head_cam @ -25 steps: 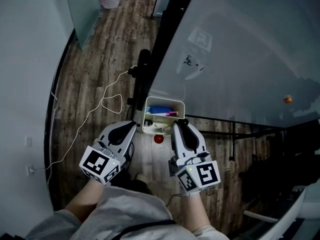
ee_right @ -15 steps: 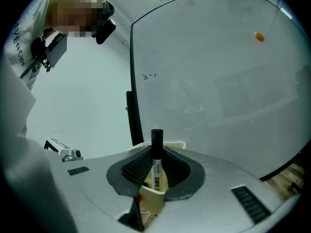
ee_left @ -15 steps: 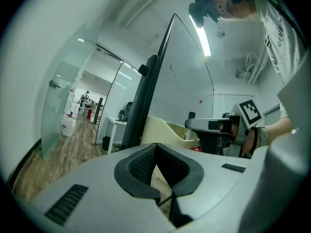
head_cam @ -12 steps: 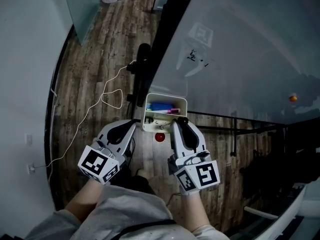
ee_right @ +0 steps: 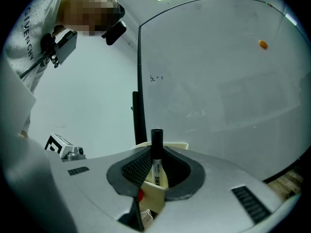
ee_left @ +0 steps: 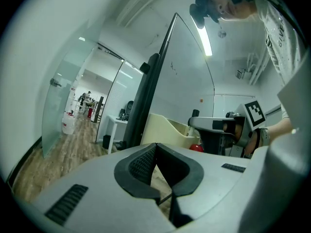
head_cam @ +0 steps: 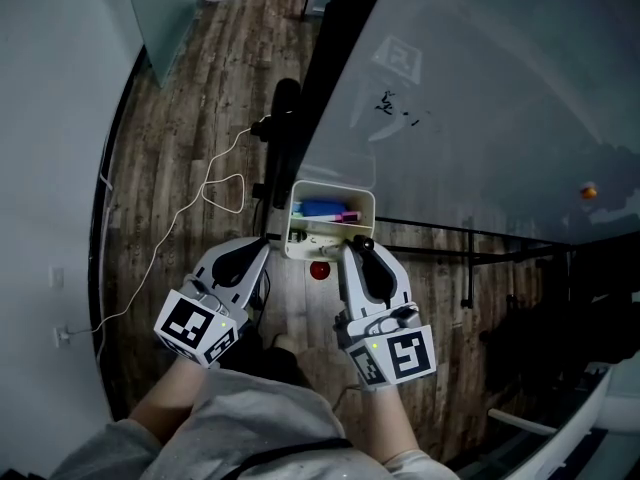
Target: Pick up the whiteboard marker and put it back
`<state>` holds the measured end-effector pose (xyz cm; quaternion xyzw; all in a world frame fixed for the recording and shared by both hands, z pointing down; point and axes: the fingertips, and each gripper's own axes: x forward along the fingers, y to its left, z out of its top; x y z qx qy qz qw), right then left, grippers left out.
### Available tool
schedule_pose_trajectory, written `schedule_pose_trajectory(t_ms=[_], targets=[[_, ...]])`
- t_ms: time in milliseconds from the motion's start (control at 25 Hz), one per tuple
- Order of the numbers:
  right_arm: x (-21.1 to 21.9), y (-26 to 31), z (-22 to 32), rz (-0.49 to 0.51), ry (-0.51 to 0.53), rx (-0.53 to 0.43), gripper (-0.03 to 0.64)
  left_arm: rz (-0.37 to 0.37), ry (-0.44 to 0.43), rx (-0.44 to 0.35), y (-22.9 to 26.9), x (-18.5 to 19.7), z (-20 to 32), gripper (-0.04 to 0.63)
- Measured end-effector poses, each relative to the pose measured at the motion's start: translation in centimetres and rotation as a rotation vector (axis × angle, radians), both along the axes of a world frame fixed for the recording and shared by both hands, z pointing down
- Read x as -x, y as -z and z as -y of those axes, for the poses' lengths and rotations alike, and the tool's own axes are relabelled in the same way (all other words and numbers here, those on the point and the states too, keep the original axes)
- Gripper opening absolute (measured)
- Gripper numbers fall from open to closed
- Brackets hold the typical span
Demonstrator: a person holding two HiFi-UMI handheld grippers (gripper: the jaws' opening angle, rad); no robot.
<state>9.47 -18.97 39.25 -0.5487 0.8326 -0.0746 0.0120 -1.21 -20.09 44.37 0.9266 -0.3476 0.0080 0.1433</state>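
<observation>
The right gripper [ee_right: 156, 153] has its fingers [ee_right: 138, 166] closed partway on the white whiteboard marker with a black cap [ee_right: 157, 166]. The marker's long axis stands upright, cap up, at the near edge of the cream plastic tray [ee_right: 177, 145]. The left gripper [ee_left: 155, 148] holds nothing, its fingers [ee_left: 141, 166] pressed together at the tips.

- My whiteboard marker [ee_right: 156, 154]: black cap, white barrel, dark print.
- My right gripper [head_cam: 361, 244]: pale grey shell, black ribbed pads, black-and-white square-patterned cube.
- Tray [head_cam: 331, 187]: cream.
- Floor [head_cam: 180, 118]: brown wood grain.
</observation>
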Motion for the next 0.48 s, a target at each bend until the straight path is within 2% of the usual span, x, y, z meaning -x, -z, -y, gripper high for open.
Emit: schedule_pose_trajectory(t_ms=[480], targets=[[-0.76,-0.3,-0.93,-0.056,-0.019,0.014,0.077,-0.009,-0.018,-0.003,0.22,-0.2,-0.41,0.012]])
